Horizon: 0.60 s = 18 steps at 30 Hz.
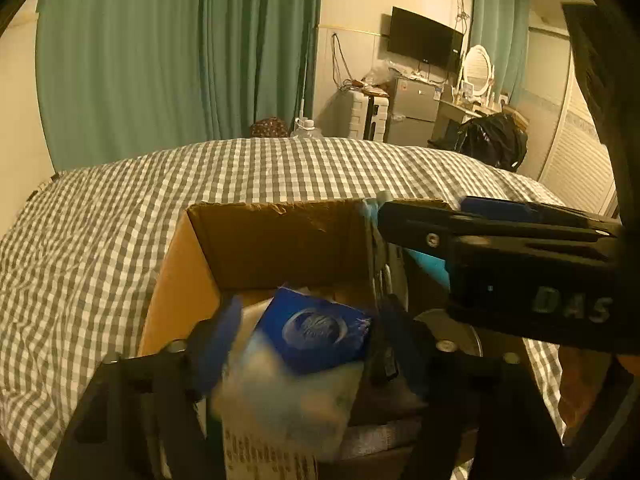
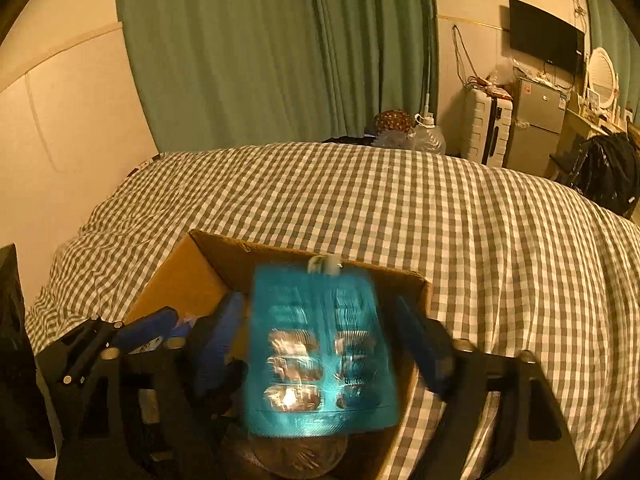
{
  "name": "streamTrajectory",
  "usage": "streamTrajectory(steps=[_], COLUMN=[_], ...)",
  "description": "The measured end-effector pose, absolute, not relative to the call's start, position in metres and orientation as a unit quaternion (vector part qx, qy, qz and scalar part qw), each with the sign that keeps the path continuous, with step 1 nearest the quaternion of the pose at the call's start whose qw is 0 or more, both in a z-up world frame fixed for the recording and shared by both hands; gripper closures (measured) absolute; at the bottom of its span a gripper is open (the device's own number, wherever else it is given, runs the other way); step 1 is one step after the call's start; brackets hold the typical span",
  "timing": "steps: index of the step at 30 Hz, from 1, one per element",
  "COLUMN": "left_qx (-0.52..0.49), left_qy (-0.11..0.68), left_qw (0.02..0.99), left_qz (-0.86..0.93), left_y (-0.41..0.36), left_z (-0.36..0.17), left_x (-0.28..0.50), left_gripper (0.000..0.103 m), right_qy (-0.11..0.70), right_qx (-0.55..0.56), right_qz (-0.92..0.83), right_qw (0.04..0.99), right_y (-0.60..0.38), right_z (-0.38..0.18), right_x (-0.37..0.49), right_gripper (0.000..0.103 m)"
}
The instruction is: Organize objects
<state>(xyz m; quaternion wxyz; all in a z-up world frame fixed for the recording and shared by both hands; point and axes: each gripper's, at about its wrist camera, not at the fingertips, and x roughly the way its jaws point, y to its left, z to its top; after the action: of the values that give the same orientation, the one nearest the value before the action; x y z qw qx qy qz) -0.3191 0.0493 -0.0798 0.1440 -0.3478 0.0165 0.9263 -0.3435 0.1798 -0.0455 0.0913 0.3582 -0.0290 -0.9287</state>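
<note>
Looks like the sorting's well underway: the right gripper (image 2: pixel 320 344), fingers spread, is hovering over the cardboard box (image 2: pixel 192 280) with a teal blister pack (image 2: pixel 320 344) loose between them, while the left gripper (image 1: pixel 304 336), also spread, is framing a blue packet (image 1: pixel 316 328) already inside.

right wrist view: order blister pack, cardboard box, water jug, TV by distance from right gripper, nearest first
1. Blister pack, between the right gripper fingers.
2. Cardboard box, just beyond, on the bed.
3. Water jug, past the bed's far edge.
4. TV, far wall, upper right.
</note>
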Motion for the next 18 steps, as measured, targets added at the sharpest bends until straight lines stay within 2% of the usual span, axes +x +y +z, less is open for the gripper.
streamTrajectory(steps=[2,8,11,18], left_qx=[-0.342,-0.337,-0.324,-0.278], left_qy=[0.012,0.026,0.035,0.019], left_qw=[0.135,0.115,0.107,0.104], left_qz=[0.93,0.934,0.94,0.955], left_y=[0.049,0.052,0.056,0.052], left_z=[-0.078,-0.06,-0.041,0.009], left_x=[-0.314,-0.296,-0.281,-0.235], left_gripper=[0.011,0.01,0.004,0.003], right_qy=[-0.035,-0.04,-0.039,-0.034], right_qx=[0.355,0.337,0.326,0.282], right_qz=[-0.93,-0.937,-0.942,-0.957], right_qw=[0.09,0.081,0.073,0.051], right_y=[0.183,0.2,0.208,0.218], right_z=[-0.042,-0.014,0.003,0.059], right_x=[-0.339,-0.31,-0.29,-0.227], right_gripper=[0.014,0.013,0.011,0.011])
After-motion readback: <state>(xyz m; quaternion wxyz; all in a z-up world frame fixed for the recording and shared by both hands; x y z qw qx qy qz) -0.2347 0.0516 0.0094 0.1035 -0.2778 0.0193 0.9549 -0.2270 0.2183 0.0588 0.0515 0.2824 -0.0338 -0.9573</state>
